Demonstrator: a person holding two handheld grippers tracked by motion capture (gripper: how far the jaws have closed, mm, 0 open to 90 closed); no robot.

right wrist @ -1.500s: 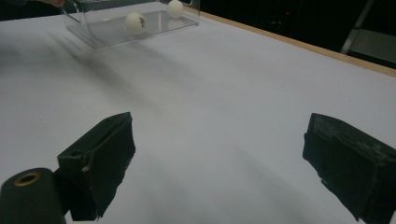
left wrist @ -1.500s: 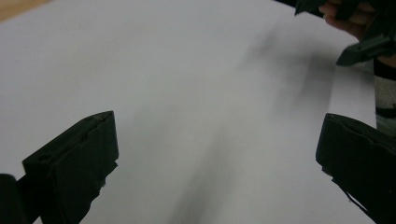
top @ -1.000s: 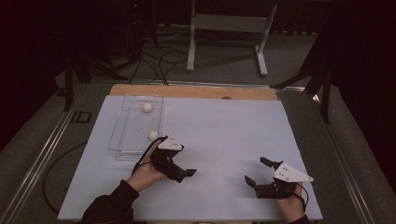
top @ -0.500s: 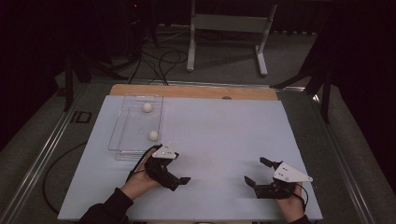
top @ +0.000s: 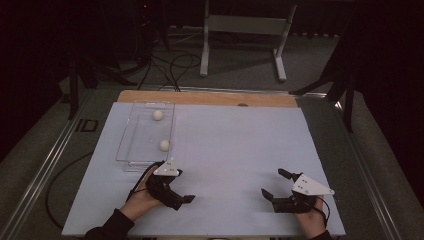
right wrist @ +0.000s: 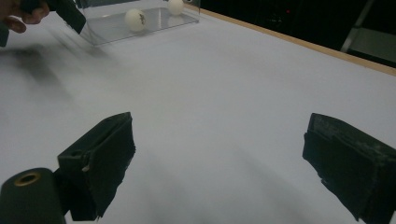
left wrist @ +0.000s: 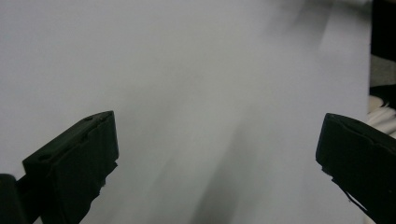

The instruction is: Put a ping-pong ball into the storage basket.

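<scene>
Partly blurred left gripper (left wrist: 219,154) view.

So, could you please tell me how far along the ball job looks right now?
Two white balls lie in the clear tray. Nothing is in hand: the left gripper and right gripper are open above the white mat. No loose ball shows on it.

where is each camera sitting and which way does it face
High view: above the person's side, looking forward and down on the table; both forearms, the left gripper and right gripper show.
Left gripper view: rides the left gripper, aimed along its open jaws at the bare sheet.
Right gripper view: rides the right gripper, facing across the table to the clear tray.
Shared: high and right gripper views both show the tray's two white balls and the left gripper.
</scene>
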